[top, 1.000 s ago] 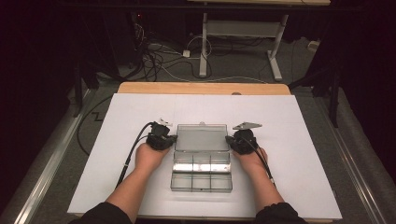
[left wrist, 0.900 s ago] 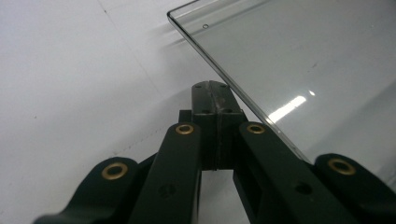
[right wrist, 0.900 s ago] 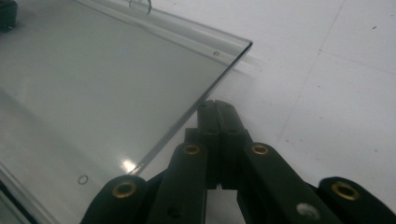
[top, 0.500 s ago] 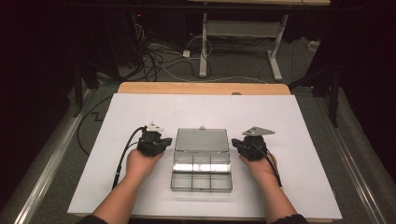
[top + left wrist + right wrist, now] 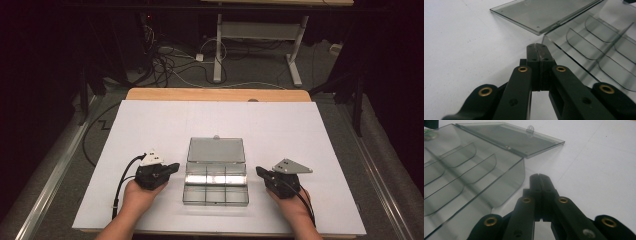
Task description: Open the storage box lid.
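High view, clear compartment box (image 5: 216, 182) seen with lid (image 5: 216, 149) laid open, left gripper (image 5: 172, 167) and right gripper (image 5: 260, 172) held beside it, jaws closed on nothing.

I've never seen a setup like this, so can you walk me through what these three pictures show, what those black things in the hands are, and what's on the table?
There is no robot here. A person sits at a table and holds a hand tool in each hand: black tongs with two jaws, each carrying its own small camera.

The high view looks down from above the person. There you see the left tongs and the right tongs, one on each side of a clear box on the white table. The box has small compartments and its lid lies flat, folded open away from the person.

The other two pictures come from the cameras on the tongs, looking along the jaws. In both, the jaws are pressed together with nothing between them, beside the box, not touching it. The compartments look empty.
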